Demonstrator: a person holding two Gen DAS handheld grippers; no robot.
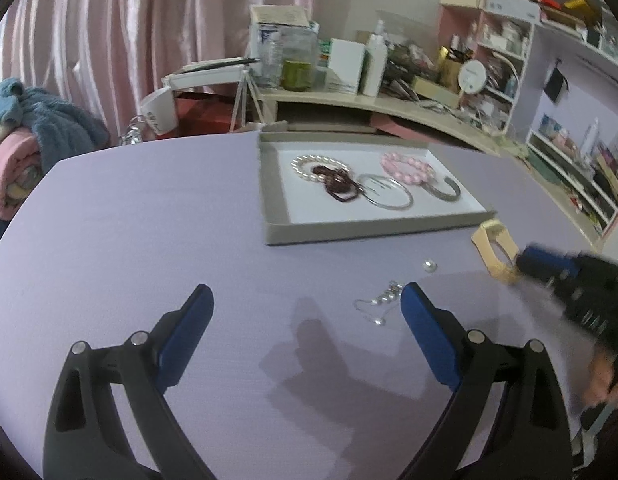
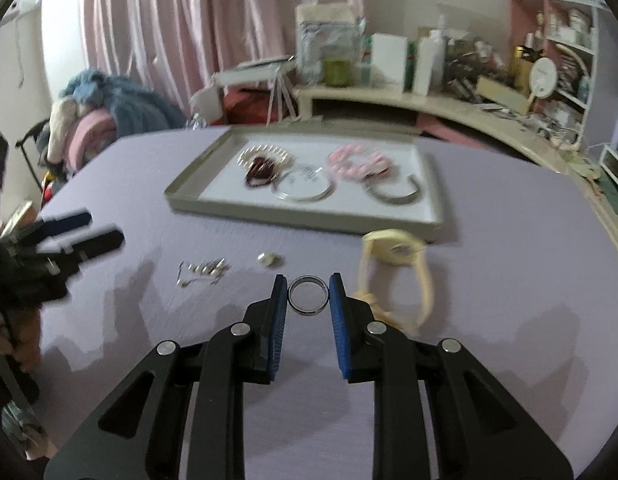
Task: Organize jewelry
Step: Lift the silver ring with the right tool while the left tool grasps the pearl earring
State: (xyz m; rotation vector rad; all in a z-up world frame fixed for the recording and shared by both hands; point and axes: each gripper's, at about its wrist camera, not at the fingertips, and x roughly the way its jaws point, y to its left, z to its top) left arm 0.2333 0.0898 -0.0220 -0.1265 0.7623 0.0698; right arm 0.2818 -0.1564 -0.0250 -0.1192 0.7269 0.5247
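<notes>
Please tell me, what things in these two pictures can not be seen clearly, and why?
- Right wrist view: the tray and the bracelets in it are motion-blurred, so beads cannot be counted.
- Right wrist view: the left gripper is blurred and cut by the left edge.
- Left wrist view: the ring in the right gripper is not visible; the cream watch and blur cover it.
- Both views: the small earrings are too small for detail.

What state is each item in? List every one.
right gripper: shut on ring.
ring: pinched between the pads.
left gripper: open, empty.
tray: holds five bracelets.
yellow watch: on table outside tray.
silver earrings: loose on table.
pearl stud: loose on table.
</notes>
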